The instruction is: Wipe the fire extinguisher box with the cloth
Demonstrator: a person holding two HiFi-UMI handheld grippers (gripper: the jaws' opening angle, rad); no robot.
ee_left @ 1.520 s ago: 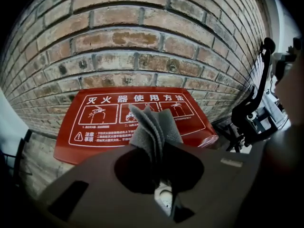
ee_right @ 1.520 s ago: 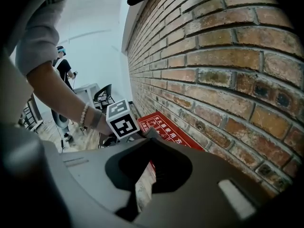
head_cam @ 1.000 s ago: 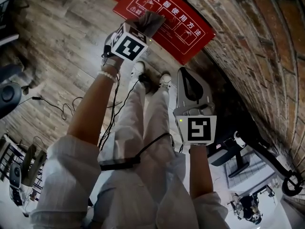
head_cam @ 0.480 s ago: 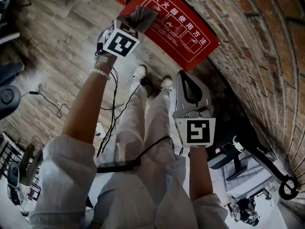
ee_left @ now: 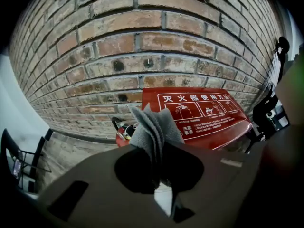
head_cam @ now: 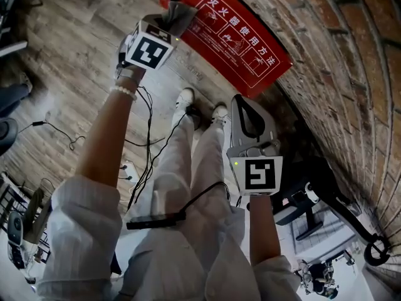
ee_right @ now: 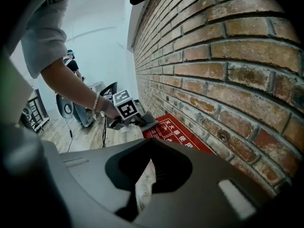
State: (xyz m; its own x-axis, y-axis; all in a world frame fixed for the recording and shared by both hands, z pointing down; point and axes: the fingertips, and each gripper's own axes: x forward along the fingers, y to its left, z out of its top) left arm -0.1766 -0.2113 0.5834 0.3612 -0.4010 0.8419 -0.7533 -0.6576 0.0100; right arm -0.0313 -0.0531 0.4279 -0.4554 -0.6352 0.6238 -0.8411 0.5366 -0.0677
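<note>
Indoor workspace: brick wall (head_cam: 351,55), wooden floor (head_cam: 75,61), chair (ee_left: 12,158)

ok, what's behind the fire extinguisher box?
A brick wall rises directly behind the fire extinguisher box. The box covers the wall's foot, so contact or a gap there can't be seen. In the left gripper view, the cloth hides the box's left corner.

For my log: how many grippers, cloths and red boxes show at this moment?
Grippers: 2, the left gripper shut on the cloth, and the right gripper holding nothing
Grey cloth: 1
Red fire extinguisher box: 1
Total: 4
</note>
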